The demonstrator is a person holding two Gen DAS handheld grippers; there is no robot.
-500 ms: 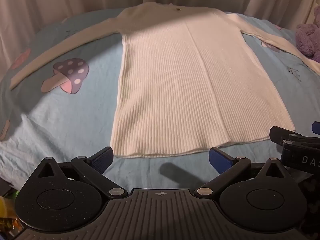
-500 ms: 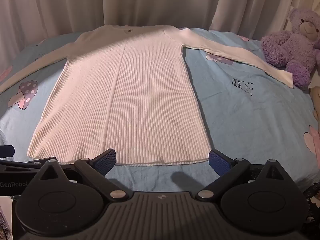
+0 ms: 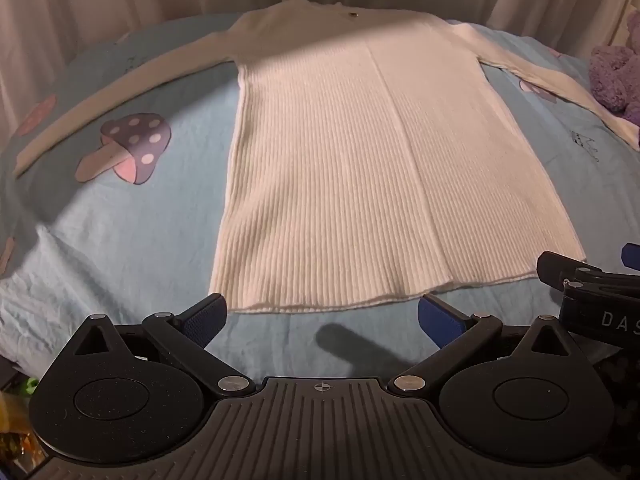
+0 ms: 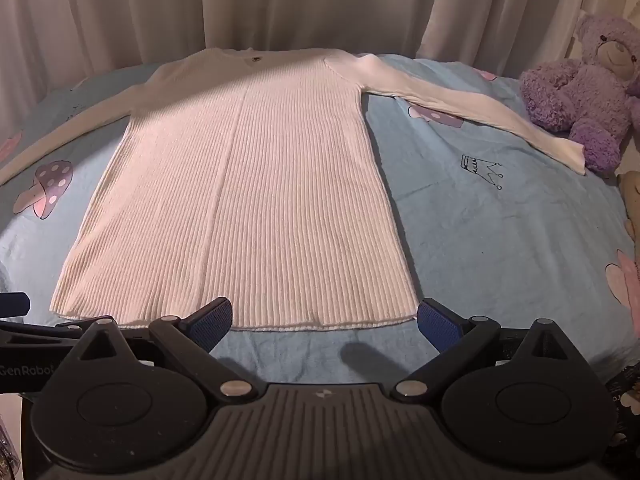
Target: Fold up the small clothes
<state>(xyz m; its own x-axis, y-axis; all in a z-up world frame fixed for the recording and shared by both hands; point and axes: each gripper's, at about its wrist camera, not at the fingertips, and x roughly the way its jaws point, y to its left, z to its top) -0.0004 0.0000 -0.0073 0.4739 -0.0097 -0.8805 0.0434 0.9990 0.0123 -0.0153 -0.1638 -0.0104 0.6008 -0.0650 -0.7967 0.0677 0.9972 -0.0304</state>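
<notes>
A white ribbed long-sleeved sweater (image 3: 360, 168) lies flat on the blue bedsheet, neck far, hem near, both sleeves spread out sideways. It also shows in the right wrist view (image 4: 248, 200). My left gripper (image 3: 322, 318) is open and empty, just short of the hem's left half. My right gripper (image 4: 324, 322) is open and empty, at the hem's right half, its blue pads (image 4: 436, 322) beside the hem's right corner. The right gripper's side shows at the right edge of the left wrist view (image 3: 592, 292).
The blue sheet (image 4: 500, 240) has mushroom (image 3: 128, 148) and crown (image 4: 480, 168) prints. A purple teddy bear (image 4: 584, 96) sits at the right by the right sleeve's cuff. Pale curtains (image 4: 280, 4) hang behind the bed.
Both grippers have moved slightly forward toward the hem. The sweater has not moved.
</notes>
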